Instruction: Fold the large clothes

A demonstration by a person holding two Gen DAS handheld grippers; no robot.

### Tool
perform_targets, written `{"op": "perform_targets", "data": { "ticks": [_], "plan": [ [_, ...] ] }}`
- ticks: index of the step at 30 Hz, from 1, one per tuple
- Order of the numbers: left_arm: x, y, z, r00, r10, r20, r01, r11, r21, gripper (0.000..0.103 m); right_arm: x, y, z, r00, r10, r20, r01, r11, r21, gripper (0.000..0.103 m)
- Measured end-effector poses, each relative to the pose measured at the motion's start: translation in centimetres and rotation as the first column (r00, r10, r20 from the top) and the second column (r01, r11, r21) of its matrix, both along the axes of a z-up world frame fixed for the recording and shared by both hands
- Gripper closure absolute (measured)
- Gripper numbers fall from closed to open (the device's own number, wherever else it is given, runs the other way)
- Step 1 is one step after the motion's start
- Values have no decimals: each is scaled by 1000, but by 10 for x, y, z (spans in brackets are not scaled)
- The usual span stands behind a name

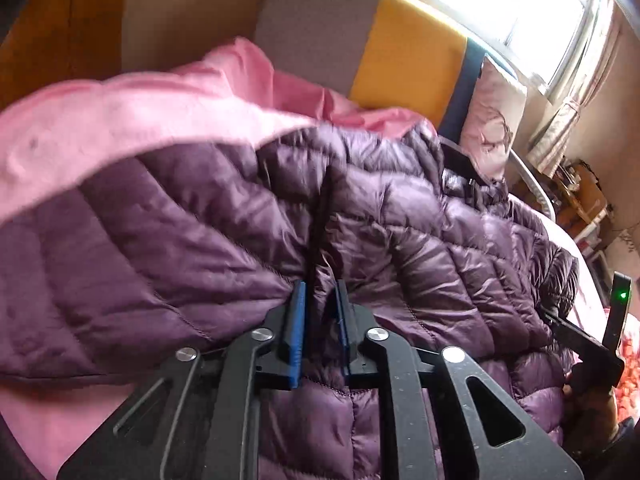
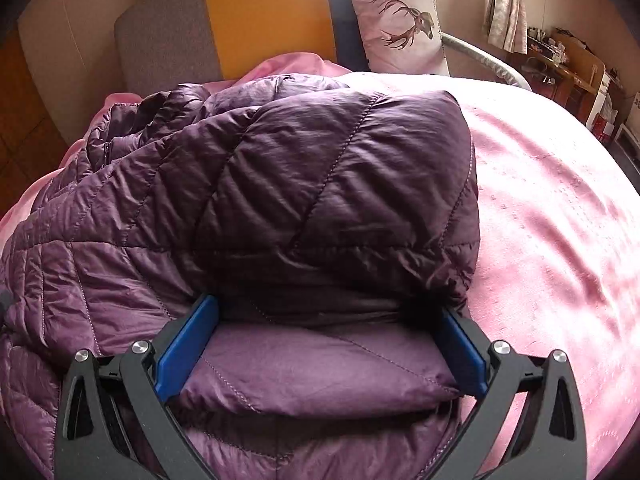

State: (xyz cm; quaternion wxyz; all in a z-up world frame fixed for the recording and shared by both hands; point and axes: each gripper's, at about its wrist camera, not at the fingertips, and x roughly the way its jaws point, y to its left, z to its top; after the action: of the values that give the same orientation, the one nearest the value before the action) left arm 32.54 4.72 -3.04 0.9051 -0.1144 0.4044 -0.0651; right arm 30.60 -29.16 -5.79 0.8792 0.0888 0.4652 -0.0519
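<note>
A purple quilted down jacket (image 1: 400, 240) lies spread over a pink bed cover (image 1: 100, 128). My left gripper (image 1: 320, 284) points down onto it, its blue pads (image 1: 295, 336) a narrow gap apart with a raised ridge of the jacket pinched between them. In the right wrist view, part of the jacket (image 2: 320, 184) is folded over on itself. My right gripper (image 2: 326, 306) stands wide open over it, and a puffy section lies between its blue pads (image 2: 188, 348). The right gripper's black body (image 1: 616, 320), with a green light, shows at the left wrist view's right edge.
A grey, yellow and blue headboard (image 2: 264, 16) stands at the far side with a deer-print pillow (image 2: 396, 16) against it. Bare pink cover (image 2: 560, 220) stretches to the jacket's right. A window with curtains (image 1: 560, 40) and cluttered shelves (image 2: 560, 56) lie beyond the bed.
</note>
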Motion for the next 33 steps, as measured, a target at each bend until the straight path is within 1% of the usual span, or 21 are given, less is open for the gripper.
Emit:
{"op": "perform_targets", "data": {
  "ticks": [1,3,5,8,9,10,12,13,15,19,22,23,24,25,26,27,28,31,33],
  "plan": [
    [-4,-1,9,999,6,31,-6,1000,-2,81,1,2,0,1000,-1,0,1,1000,-2,2],
    [-6,-4,27,996,6,86,-5,1000,-14,81,1,3,1,1000,-2,1,2,1000,-8,2],
    [2,-11,34,995,-16,94,18,1000,-18,81,3,5,2,1000,-3,2,3,1000,-10,2],
    [27,-26,28,997,-56,55,57,998,-8,81,3,5,1,1000,-2,2,2,1000,-9,2],
    [37,-31,22,998,-63,27,63,998,-3,81,3,5,1,1000,-2,1,2,1000,-9,2],
    [49,-35,12,998,-55,-10,56,998,13,81,3,5,1,1000,-2,1,2,1000,-9,2],
    [62,-36,-11,996,-53,-73,53,999,4,81,3,5,1,1000,-2,3,2,1000,-8,2],
    [65,-36,-18,995,-55,-85,55,998,-2,81,3,5,1,1000,-1,4,1,1000,-6,2],
    [64,-35,-30,996,-55,-67,55,998,-12,81,6,6,1,1000,0,3,0,1000,-11,2],
    [63,-35,-31,997,-52,-62,52,999,-7,81,7,6,1,1000,2,2,-2,1000,-18,2],
    [57,-26,-24,995,-49,-87,43,997,-64,81,8,7,1,1000,2,3,-1,1000,-22,2],
    [49,-19,-17,995,-37,-91,28,995,-98,81,8,7,1,1000,1,3,-1,1000,-23,2],
    [39,-12,-11,996,-22,-81,13,993,-118,78,9,7,1,1000,1,3,-1,1000,-24,2],
    [30,-7,-6,998,-13,-63,4,991,-131,59,9,7,1,1000,1,3,-1,1000,-23,2],
    [12,3,2,999,25,-33,-29,990,-137,37,9,7,1,1000,1,3,-1,1000,-23,2],
    [-5,14,6,998,61,-4,-61,987,-147,33,9,7,1,1000,1,3,-1,1000,-24,2],
    [-20,27,8,997,76,11,-73,982,-172,32,10,8,1,1000,2,3,-1,1000,-25,2],
    [-53,65,4,989,147,-23,-149,961,-231,32,11,9,1,1000,1,4,-1,1000,-23,2],
    [-79,99,-5,971,233,-60,-241,941,-239,32,11,8,0,1000,2,3,-2,1000,-23,2]
  ]
}}
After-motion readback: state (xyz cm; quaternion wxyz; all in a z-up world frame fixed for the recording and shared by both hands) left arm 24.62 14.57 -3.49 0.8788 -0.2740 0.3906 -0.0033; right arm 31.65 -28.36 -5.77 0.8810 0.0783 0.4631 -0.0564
